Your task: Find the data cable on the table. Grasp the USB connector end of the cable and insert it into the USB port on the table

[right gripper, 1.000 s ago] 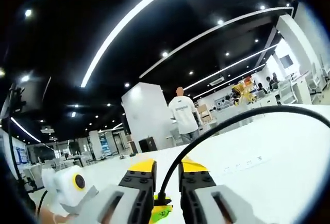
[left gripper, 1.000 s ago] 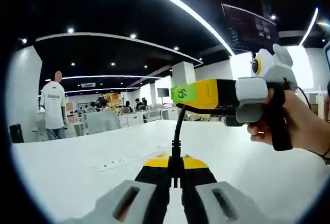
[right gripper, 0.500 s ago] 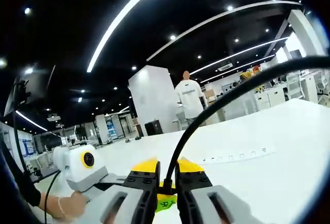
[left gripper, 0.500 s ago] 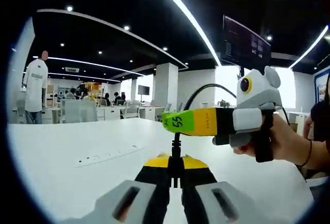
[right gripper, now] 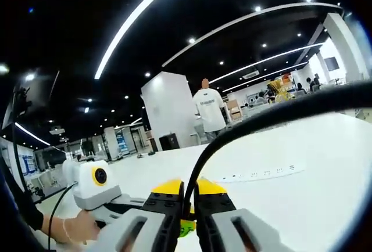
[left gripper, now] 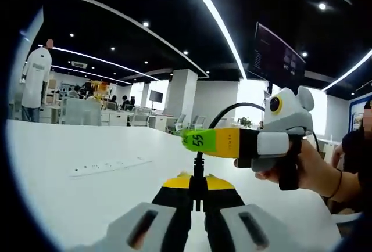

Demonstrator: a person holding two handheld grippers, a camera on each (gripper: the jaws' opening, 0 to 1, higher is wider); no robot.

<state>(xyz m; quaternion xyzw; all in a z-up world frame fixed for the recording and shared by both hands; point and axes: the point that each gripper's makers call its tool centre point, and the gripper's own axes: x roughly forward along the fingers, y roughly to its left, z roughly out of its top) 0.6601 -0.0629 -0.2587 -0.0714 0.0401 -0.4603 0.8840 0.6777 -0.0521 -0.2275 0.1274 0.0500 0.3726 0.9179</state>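
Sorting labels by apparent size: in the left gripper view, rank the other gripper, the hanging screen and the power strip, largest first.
1. right gripper, though its nearness inflates it.
2. hanging screen.
3. power strip, a thin sliver on the table.

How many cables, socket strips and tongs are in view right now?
black cable: 1
white socket strip: 1
tongs: 2, the left tongs and the right tongs, both shut on the cable
Total: 4
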